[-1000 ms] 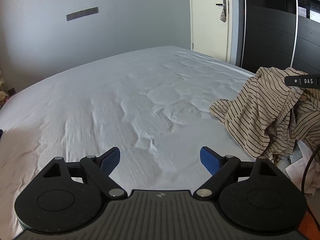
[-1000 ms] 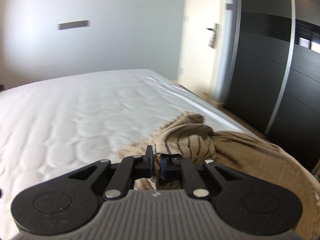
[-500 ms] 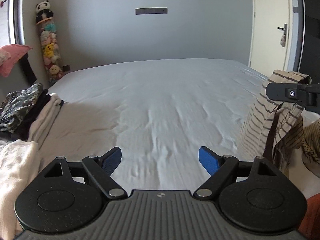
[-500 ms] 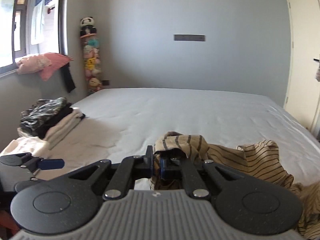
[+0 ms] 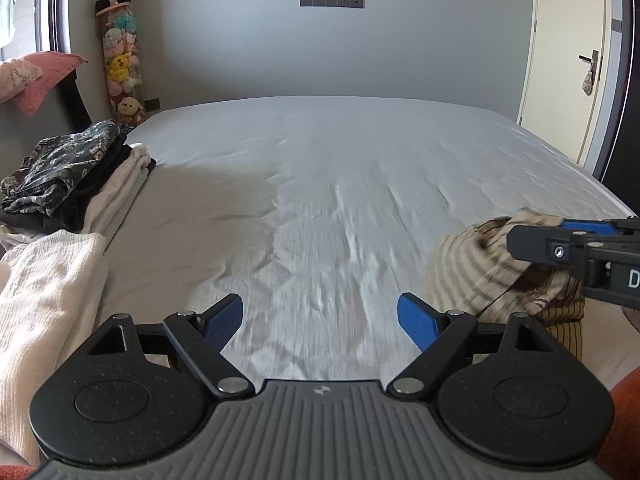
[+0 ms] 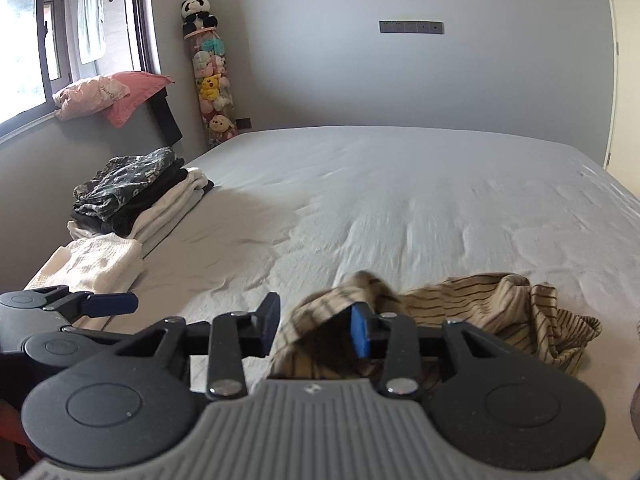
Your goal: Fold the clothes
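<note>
Left wrist view takes in the wide white-sheeted bed (image 5: 320,184), bare across its middle. At its left edge sits a stack of folded clothes, camouflage-patterned on top of dark and cream layers (image 5: 68,176), with a folded cream waffle-knit cloth (image 5: 44,280) nearer the camera. Toward the right lies the crumpled beige shirt with thin dark stripes (image 6: 488,308), bunched in a heap near the bed's front edge, its bulk spreading away to the right. Over it, the right gripper (image 6: 316,320) has its blue-padded fingers parted, and a raised fold of the shirt stands between them; whether the pads touch the cloth I cannot tell. Smaller in that view, the left gripper (image 5: 320,318) hovers over bare sheet with fingers spread wide, holding nothing. The shirt lies to its right, so the right hand is plainly nearer; flattening it looks to need the left gripper to cross rightward.
</note>
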Motion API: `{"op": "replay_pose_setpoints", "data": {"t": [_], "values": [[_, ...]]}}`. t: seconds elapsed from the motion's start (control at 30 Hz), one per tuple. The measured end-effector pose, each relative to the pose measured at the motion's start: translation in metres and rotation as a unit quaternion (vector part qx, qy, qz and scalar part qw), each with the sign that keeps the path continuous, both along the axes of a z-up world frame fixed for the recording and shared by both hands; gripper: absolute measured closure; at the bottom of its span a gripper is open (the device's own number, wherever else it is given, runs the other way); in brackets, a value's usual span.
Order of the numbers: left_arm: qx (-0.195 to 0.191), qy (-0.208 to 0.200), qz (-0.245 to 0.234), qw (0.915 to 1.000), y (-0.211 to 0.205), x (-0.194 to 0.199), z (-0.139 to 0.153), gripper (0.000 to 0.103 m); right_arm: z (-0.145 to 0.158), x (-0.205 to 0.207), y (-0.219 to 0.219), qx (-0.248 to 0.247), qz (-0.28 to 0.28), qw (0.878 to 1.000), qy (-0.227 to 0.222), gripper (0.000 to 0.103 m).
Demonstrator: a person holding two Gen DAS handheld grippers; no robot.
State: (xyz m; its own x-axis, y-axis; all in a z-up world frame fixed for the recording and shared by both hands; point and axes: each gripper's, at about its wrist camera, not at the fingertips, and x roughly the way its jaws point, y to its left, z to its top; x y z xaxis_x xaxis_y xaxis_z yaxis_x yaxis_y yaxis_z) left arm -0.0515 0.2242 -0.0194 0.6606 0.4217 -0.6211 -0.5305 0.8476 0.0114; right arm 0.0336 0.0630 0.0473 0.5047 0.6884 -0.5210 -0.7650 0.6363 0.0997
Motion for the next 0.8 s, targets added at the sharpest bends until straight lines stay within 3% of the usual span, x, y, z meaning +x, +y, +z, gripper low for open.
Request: {"op": "replay_pose_setpoints", "data": {"t": [0.07,0.2,0.47,0.63,0.8], "values": [[0.0,-0.002,-0.007,1.0,0.0,0.004,-0.003,0.003,0.0,0.006,-0.014,-0.001,-0.02,1.0,0.0,0.051],[-0.01,-0.005,-0.022,0.9997,-0.001,0.014,-0.01,0.003,-0.012,0.028,-0.031,-0.033,-0.07,0.997,0.013,0.049],[-0.031,-0.004,-0.093,0.9952,-0.007,0.039,-0.037,0.003,-0.061,0.079,-0.059,-0.109,-0.168,0.977,0.073,0.035],[-0.021,0.007,-0.152,0.9881,-0.015,0.059,-0.06,0.003,-0.085,0.11,-0.067,-0.111,-0.199,0.962,0.147,0.026],[-0.019,0.024,-0.17,0.985,-0.017,0.079,-0.082,0.003,-0.112,0.133,-0.063,-0.121,-0.22,0.944,0.213,0.026]]}}
